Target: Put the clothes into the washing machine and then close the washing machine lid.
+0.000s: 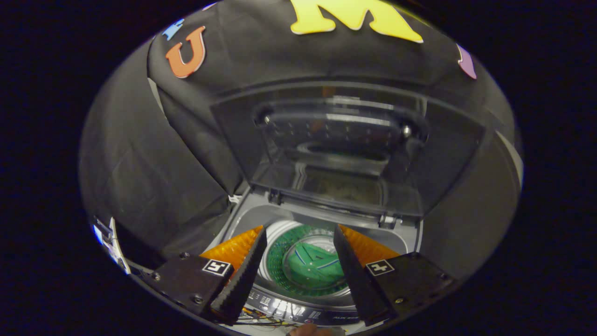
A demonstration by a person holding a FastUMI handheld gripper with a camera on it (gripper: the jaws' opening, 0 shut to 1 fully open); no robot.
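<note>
A top-loading washing machine [410, 235] stands below and ahead of me with its dark see-through lid [345, 149] raised upright at the back. A green garment [315, 268] lies at the bottom of the round drum [275, 254], seen down between my fingers. My gripper [298, 231] hangs open above the drum mouth with nothing between its fingers. The machine's control panel [298, 310] runs along the near edge under the fingers.
Black cloth walls [154, 163] close in behind the machine and on both sides. A person's fingertip [310, 330] shows at the near edge below the control panel. Some wires [254, 321] lie by the left finger's base.
</note>
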